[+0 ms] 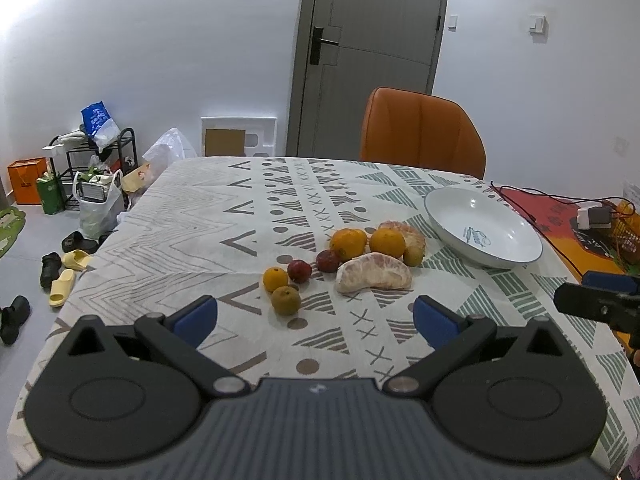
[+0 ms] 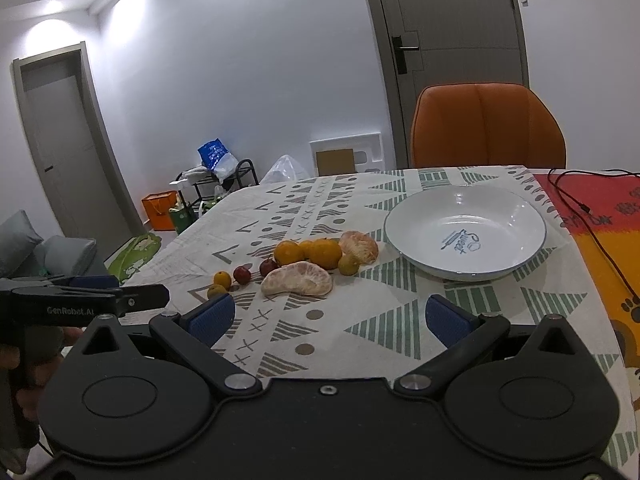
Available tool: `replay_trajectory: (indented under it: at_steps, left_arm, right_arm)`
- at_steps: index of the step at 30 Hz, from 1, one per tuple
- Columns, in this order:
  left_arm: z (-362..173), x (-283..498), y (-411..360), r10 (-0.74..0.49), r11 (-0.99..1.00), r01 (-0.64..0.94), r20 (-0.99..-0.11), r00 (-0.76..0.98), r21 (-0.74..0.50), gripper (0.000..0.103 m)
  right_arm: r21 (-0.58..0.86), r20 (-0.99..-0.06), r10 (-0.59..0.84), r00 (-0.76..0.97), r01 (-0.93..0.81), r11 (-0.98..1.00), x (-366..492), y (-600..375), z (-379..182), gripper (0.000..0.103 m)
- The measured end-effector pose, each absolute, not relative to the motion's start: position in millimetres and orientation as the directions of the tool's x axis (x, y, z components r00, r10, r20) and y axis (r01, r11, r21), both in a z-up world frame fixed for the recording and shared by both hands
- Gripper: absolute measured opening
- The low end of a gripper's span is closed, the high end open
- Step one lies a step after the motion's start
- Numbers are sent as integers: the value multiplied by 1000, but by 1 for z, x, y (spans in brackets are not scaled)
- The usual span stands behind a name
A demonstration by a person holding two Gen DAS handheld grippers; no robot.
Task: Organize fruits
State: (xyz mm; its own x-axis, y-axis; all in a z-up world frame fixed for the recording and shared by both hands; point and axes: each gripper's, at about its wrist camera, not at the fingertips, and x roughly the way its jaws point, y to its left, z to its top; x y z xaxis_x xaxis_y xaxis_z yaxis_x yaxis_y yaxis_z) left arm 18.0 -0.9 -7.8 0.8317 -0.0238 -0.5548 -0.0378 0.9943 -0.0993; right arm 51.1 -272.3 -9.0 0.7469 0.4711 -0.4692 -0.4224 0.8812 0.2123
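Observation:
A cluster of fruit lies mid-table on the patterned cloth: a peeled pomelo segment (image 1: 374,273) (image 2: 298,279), two oranges (image 1: 387,242) (image 2: 325,253), a peeled citrus half (image 1: 408,232) (image 2: 359,247), two dark red fruits (image 1: 299,271) (image 2: 242,275), and small yellow-green citrus (image 1: 286,300) (image 2: 217,291). An empty white plate (image 1: 482,227) (image 2: 466,231) sits to their right. My left gripper (image 1: 315,318) hovers open in front of the fruit, holding nothing. My right gripper (image 2: 328,316) is open too, below the plate and the pomelo segment.
An orange chair (image 1: 422,136) (image 2: 486,126) stands behind the table. A red-orange mat (image 2: 600,220) with a black cable (image 2: 576,200) covers the table's right side. Bags, a rack (image 1: 100,168) and slippers (image 1: 64,284) clutter the floor at left.

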Motion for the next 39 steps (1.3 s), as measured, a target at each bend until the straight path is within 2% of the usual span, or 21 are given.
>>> replay_trajectory:
  at_steps: [11, 17, 21, 22, 24, 31, 36, 38, 39]
  left_arm:
    - [-20, 39, -3, -34, 993, -32, -541, 840, -113, 100]
    - [-30, 53, -2, -33, 992, -38, -555, 831, -116, 89]
    - [-41, 63, 2, -22, 990, -60, -574, 818, -124, 76]
    - [-43, 65, 3, -18, 989, -70, -579, 815, -129, 73]
    - [-47, 70, 7, -10, 987, -86, -588, 809, -135, 67]
    - [-58, 85, 13, 9, 985, -110, -605, 797, -131, 58]
    - [-66, 93, 17, -2, 981, -118, -623, 782, -152, 47]
    - [-70, 96, 17, -10, 981, -113, -627, 779, -155, 42]
    - [-72, 97, 17, -12, 982, -112, -631, 775, -155, 33]
  right_arm:
    - [229, -482, 472, 738, -414, 881, 71, -275, -26, 103]
    - [252, -490, 482, 726, -411, 876, 87, -272, -35, 103]
    - [262, -498, 492, 714, -416, 871, 96, -268, -40, 102]
    - [267, -501, 497, 709, -420, 867, 98, -267, -42, 101]
    - [277, -510, 509, 693, -428, 860, 103, -265, -45, 92]
    - [291, -514, 531, 674, -445, 847, 120, -256, -55, 88]
    - [291, -520, 520, 677, -432, 854, 135, -252, -60, 74]
    - [294, -523, 520, 676, -429, 854, 140, -250, -61, 70]
    - [292, -523, 517, 677, -428, 855, 143, -248, -62, 66]
